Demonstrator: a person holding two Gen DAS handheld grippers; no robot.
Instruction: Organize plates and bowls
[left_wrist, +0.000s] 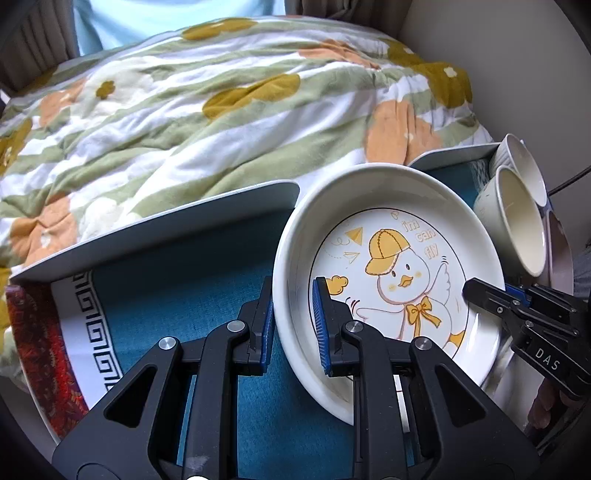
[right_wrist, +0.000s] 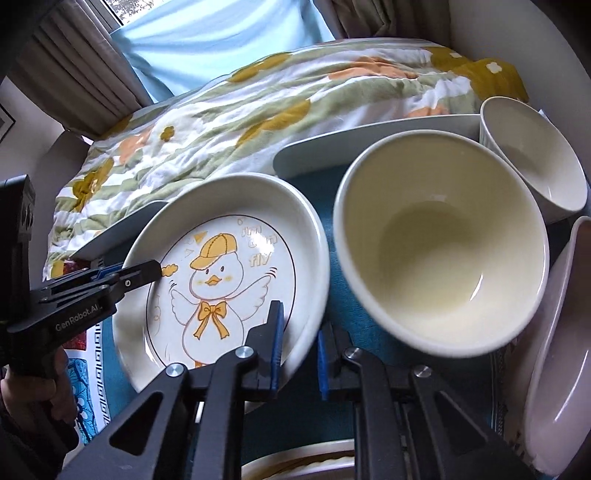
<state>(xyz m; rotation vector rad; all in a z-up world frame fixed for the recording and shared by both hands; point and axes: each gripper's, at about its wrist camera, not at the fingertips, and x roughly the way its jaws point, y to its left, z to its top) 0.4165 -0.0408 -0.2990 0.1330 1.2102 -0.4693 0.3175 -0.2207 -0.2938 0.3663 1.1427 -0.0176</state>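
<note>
We cannot see under the duck plate, so whether it rests on the teal mat or is lifted clear we cannot tell. The pale dish at the bottom edge of the right wrist view is cut off and mostly hidden behind the tool, and the pinkish dish at the right runs out of frame. The lettering on the plate is soft in that view. Our left gripper is clenched on the plate's left rim, one blue pad inside the well and one outside; our right gripper clamps the opposite rim the same way, so the plate sits between both tools at the middle of the mat. Just beside the plate, to its right, a cream bowl stands close against the right tool, with a ribbed white bowl behind it. White trays edge the mat, and the flowered quilt lies beyond. A hand grips the left tool's handle.
</note>
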